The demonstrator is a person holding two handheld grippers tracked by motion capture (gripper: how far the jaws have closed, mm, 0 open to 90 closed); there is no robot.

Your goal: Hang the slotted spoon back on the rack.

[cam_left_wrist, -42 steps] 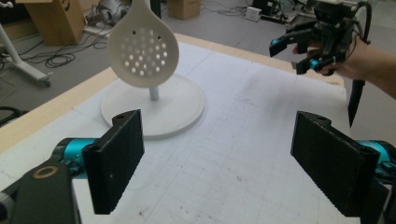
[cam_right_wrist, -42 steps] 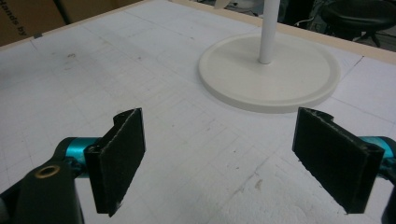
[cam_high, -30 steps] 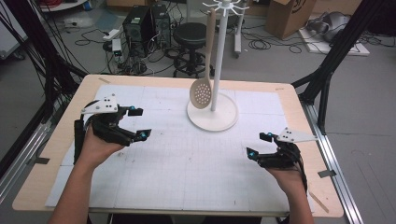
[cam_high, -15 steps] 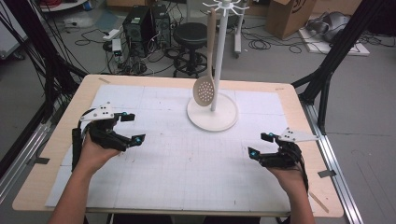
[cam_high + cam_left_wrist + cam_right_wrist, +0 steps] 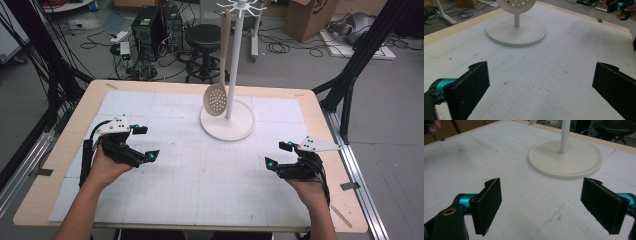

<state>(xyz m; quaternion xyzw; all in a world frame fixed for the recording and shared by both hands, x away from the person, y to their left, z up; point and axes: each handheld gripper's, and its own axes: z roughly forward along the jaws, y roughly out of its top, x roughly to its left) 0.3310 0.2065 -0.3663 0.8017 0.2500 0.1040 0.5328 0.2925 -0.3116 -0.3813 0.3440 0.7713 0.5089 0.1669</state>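
Observation:
A white stand [image 5: 227,122] with a round base and a tall pole rises at the back middle of the table. A beige perforated spoon [image 5: 217,100] hangs from its top hooks, bowl down just above the base. My left gripper [image 5: 146,142] hovers low over the mat at the left. Its jaws have just been opening and stand wide apart with nothing between them. In the left gripper view [image 5: 541,92] there is bare mat ahead, then the stand base [image 5: 516,32] and spoon bowl [image 5: 516,3]. My right gripper [image 5: 276,154] is open at the right, empty [image 5: 541,205], facing the base [image 5: 579,157].
A white gridded mat [image 5: 200,175] covers most of the wooden table [image 5: 65,150]. Black frame posts [image 5: 350,75] stand at both sides. Beyond the far edge are a stool [image 5: 205,37], computer cases [image 5: 150,25] and cables on the floor.
My left hand has sunk toward the mat and drawn a little nearer, and its jaws have spread wider. The right hand has kept still.

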